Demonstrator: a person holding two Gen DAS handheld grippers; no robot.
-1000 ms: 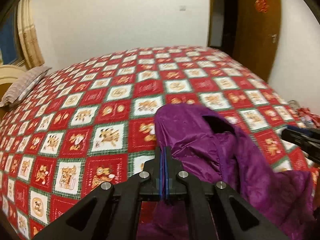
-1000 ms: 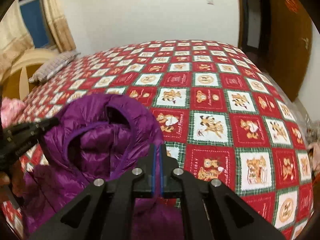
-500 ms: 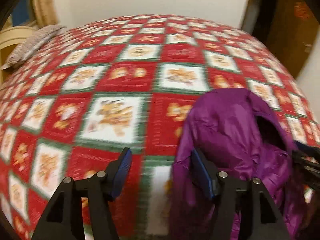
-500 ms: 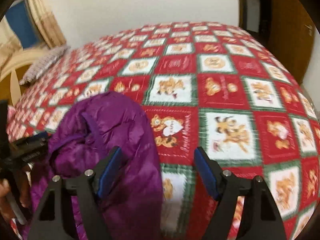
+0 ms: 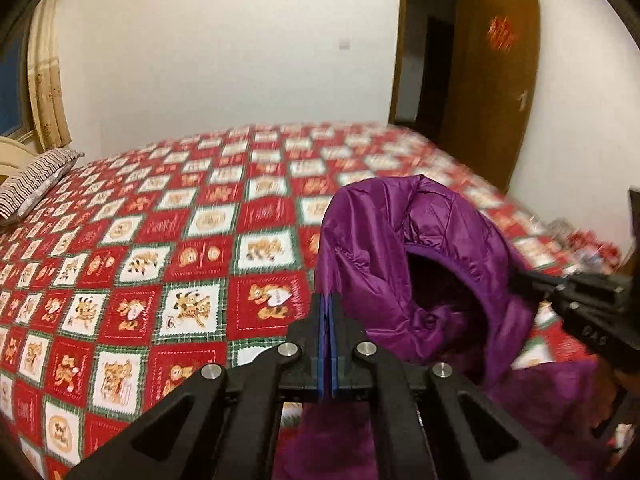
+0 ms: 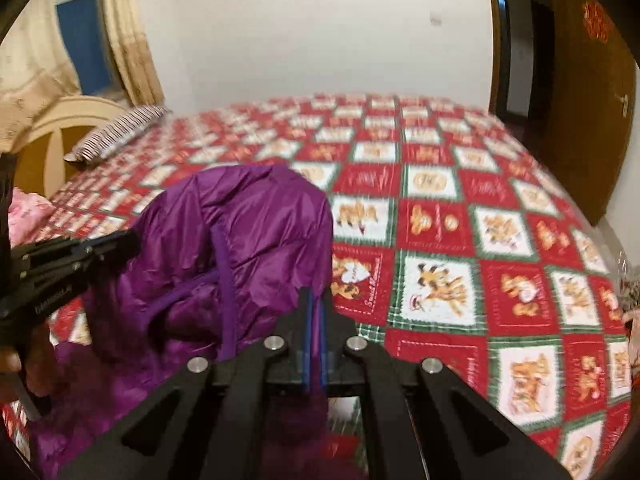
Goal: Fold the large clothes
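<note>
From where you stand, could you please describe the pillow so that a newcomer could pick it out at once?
Start with the big bed under the red, white and green patchwork quilt. Follow it to its far left corner, by the cream headboard and the beige curtain. The pillow lies there: the only thing in thin dark and white stripes, unlike the shiny purple hooded jacket nearer the camera.

A purple hooded puffer jacket (image 5: 404, 256), shiny and quilted; it stands bunched with the hood upright and its dark opening showing; the body trails crumpled below, at the near edge of the bed (image 5: 168, 264); fabric is pinched at both sides.
</note>
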